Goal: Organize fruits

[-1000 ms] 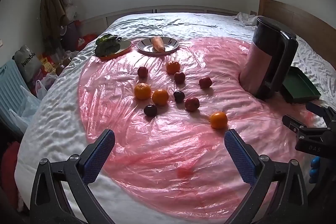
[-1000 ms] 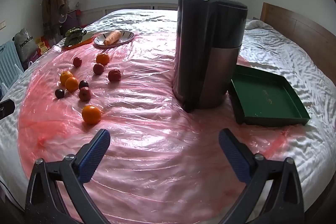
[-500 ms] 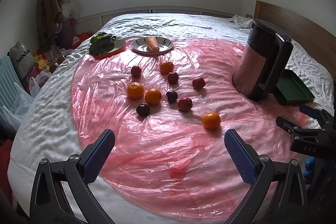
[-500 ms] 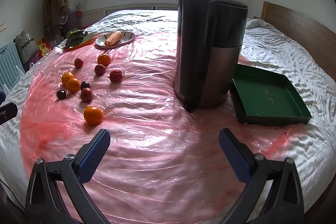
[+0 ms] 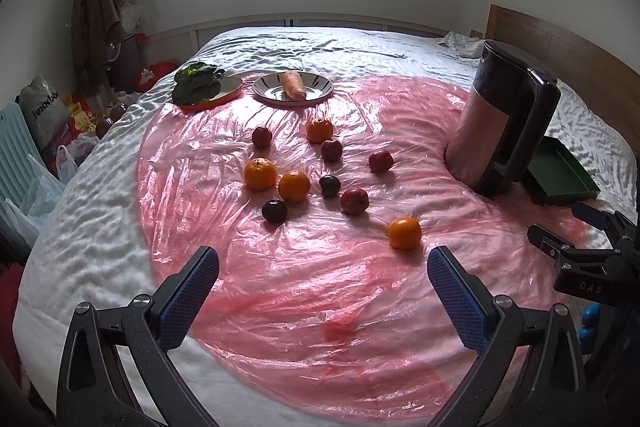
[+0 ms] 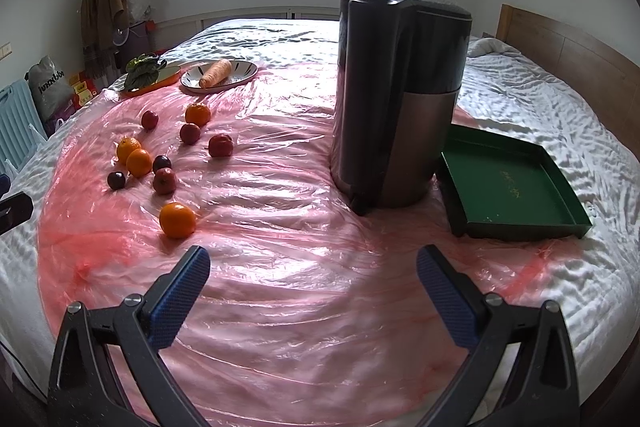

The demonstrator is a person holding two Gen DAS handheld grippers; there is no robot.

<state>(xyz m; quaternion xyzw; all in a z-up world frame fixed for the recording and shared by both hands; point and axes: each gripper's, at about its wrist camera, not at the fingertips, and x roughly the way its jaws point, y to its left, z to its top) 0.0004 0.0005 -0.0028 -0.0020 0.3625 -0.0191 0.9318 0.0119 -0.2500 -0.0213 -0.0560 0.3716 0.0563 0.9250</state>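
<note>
Several oranges, red apples and dark plums lie loose on a pink plastic sheet [image 5: 320,287] over the bed. The nearest orange [image 5: 404,233] [image 6: 177,220] lies apart from the cluster, which holds an orange [image 5: 294,185], a plum [image 5: 274,210] and a red apple [image 5: 354,201]. An empty green tray [image 6: 508,183] [image 5: 560,171] sits right of the juicer. My left gripper [image 5: 322,285] is open and empty, short of the fruit. My right gripper [image 6: 312,277] is open and empty, near the front edge; it also shows at the right of the left wrist view [image 5: 580,251].
A tall dark juicer [image 6: 396,95] [image 5: 504,123] stands between the fruit and the tray. At the back, a plate with a carrot [image 5: 293,87] and an orange dish with leafy greens [image 5: 204,87]. Bags and clutter lie on the floor at left [image 5: 44,115].
The left gripper's view has shifted slightly, so the fruit and juicer sit a little further left and down in frame. The right gripper has barely moved. Both stay open.
</note>
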